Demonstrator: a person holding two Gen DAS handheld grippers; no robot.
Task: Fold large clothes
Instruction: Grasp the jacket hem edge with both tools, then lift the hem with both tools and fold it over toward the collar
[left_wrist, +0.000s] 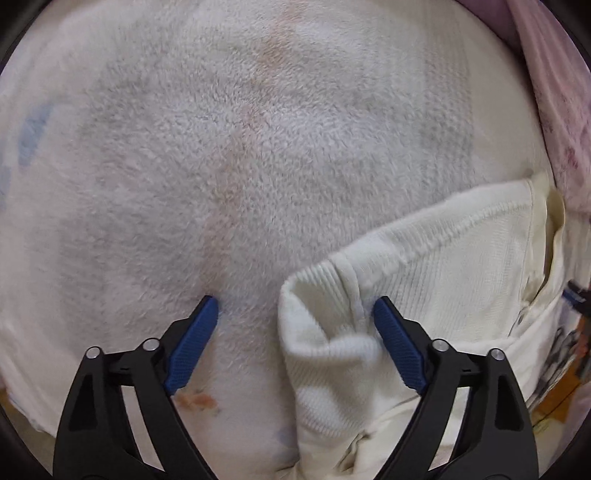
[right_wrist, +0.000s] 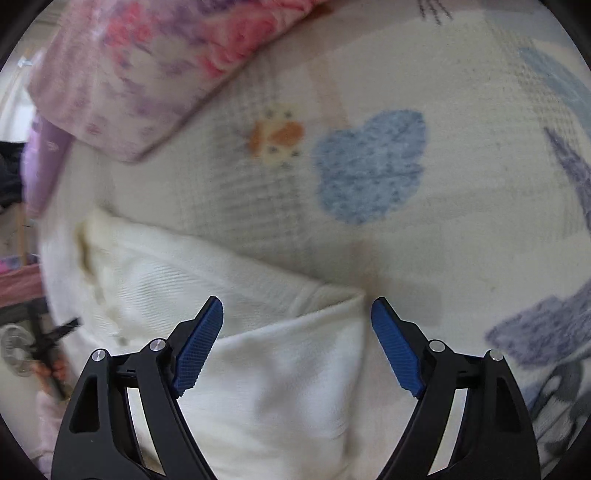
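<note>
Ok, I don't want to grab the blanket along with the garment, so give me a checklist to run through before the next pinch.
1. Left gripper jaws open: ok.
2. Right gripper jaws open: ok.
3. Cream garment edge between the left jaws: ok, its folded corner sits near the right-hand pad, not centred.
4. Garment corner between the right jaws: ok, it lies in the gap.
5. Pads clear of the fleece blanket: cannot tell, the left-hand pad in the left wrist view looks very close to it.
6. Garment lying flat: not ok, it is bunched by the left gripper.
</note>
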